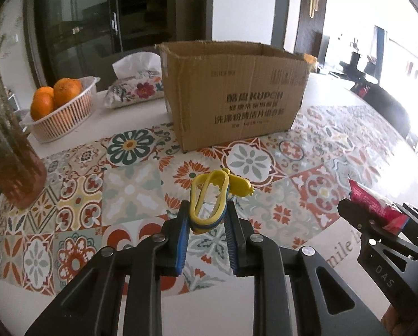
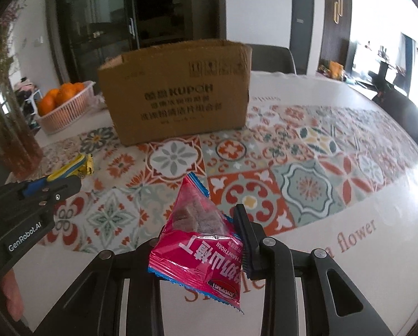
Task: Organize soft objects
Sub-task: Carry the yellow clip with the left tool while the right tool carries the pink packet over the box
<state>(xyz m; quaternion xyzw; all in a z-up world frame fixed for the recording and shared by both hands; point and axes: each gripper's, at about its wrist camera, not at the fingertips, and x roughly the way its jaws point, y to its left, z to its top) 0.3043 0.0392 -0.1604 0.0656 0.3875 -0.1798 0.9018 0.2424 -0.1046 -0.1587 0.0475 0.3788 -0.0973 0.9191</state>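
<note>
Short of the box (image 1: 234,92), the left gripper (image 1: 207,218) pinches a floppy toy (image 1: 209,198) and the right gripper (image 2: 200,235) a slick packet (image 2: 197,240); either could slip.

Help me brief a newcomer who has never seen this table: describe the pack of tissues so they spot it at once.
Find the open cardboard box standing on the patterned tablecloth. Immediately left of it, between the box and the white basket of oranges, lies the tissue pack. Its soft floral cover, with a white tissue sticking up from the top, sets it apart.
</note>
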